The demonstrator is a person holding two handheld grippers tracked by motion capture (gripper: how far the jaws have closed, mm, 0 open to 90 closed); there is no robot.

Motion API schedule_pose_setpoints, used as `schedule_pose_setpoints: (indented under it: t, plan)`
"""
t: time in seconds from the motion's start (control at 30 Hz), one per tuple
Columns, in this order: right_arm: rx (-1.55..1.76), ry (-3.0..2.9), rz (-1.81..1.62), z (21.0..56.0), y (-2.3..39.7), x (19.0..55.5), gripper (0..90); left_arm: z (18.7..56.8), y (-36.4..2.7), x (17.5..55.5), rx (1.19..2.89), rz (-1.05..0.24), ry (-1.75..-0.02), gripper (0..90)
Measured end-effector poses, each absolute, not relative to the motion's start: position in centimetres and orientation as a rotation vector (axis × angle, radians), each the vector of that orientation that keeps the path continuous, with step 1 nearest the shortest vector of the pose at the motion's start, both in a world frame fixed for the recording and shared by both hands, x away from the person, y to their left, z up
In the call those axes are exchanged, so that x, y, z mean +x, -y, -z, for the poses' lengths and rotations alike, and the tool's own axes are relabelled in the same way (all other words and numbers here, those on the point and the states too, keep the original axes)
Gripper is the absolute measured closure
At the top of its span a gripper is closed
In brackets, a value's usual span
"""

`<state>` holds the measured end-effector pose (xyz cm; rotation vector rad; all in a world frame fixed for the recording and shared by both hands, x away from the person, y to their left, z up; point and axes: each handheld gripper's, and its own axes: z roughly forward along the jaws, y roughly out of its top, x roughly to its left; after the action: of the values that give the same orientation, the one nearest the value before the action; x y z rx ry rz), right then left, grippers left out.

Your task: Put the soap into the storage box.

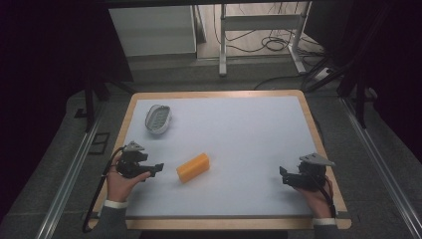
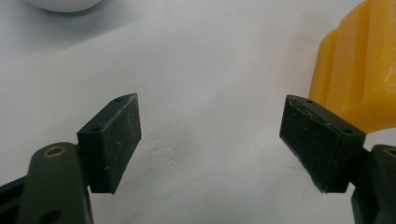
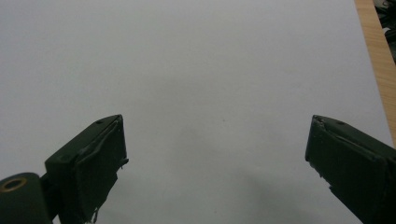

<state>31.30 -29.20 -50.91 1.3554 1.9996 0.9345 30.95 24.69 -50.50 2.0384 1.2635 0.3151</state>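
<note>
Yellow sponge block (image 1: 193, 167) lies near the middle of the white tabletop (image 1: 249, 134), just right of the left hand-held gripper (image 1: 155, 169), jaws apart and empty. Right hand-held gripper (image 1: 283, 175) rests near-right, likewise spread. Far left sits a grey oval dish (image 1: 158, 119).

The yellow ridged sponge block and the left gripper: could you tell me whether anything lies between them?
Nothing visible does. The yellow ridged sponge block lies just beyond the open left gripper, with bare white table surface between them. In the left gripper view the block sits just behind one pad. The oval grey mesh dish is farther back.
</note>
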Motion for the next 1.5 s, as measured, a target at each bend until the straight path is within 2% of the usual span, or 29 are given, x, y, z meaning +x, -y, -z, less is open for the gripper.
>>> schedule_pose_setpoints:
  t: [0.77, 1.1, 1.5]
  plan:
    - [1.339, -1.916, -0.926, 50.5, 29.9, 30.8, 8.7, 49.7, -24.6, 30.1, 2.033, -0.327, -1.240, 20.6]
    - [1.329, -1.936, -0.968, 51.1, 29.8, 31.0, 8.7, 49.1, -24.4, 29.9, 1.995, -0.262, -1.260, 20.5]
    - [1.346, -1.904, -0.987, 50.7, 30.0, 30.9, 8.7, 46.3, -23.4, 29.5, 2.036, -0.294, -1.184, 20.7]
